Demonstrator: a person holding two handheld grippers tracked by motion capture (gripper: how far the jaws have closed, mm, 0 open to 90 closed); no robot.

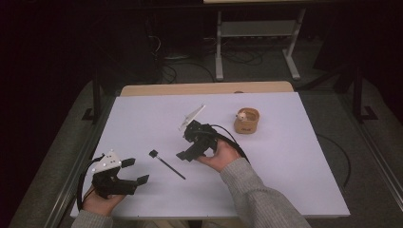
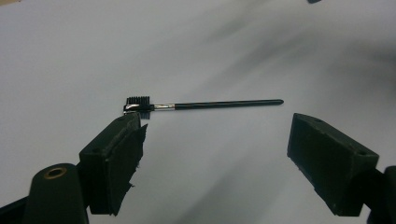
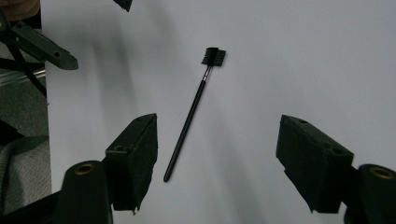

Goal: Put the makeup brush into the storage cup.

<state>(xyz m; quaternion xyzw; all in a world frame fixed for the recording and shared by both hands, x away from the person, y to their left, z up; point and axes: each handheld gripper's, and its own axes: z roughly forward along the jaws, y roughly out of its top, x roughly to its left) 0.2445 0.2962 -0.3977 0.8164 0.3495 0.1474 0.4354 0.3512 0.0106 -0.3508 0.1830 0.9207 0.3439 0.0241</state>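
The brush [image 1: 166, 164] lies flat on the white surface [image 1: 285, 161], between the two tools and touching neither. Left tool [image 1: 130, 172]: jaws wide, empty, near the brush head. Right tool [image 1: 186, 145]: jaws wide, empty, above the handle end. A wooden cup [image 1: 246, 120] stands well apart.

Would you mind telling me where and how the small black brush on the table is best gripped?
Grip the brush around the middle of its thin, straight handle, coming from above with the jaws across it. It lies flat on the white table, free on both sides. The right gripper, open, probably suits best: the handle already lies between its jaws.
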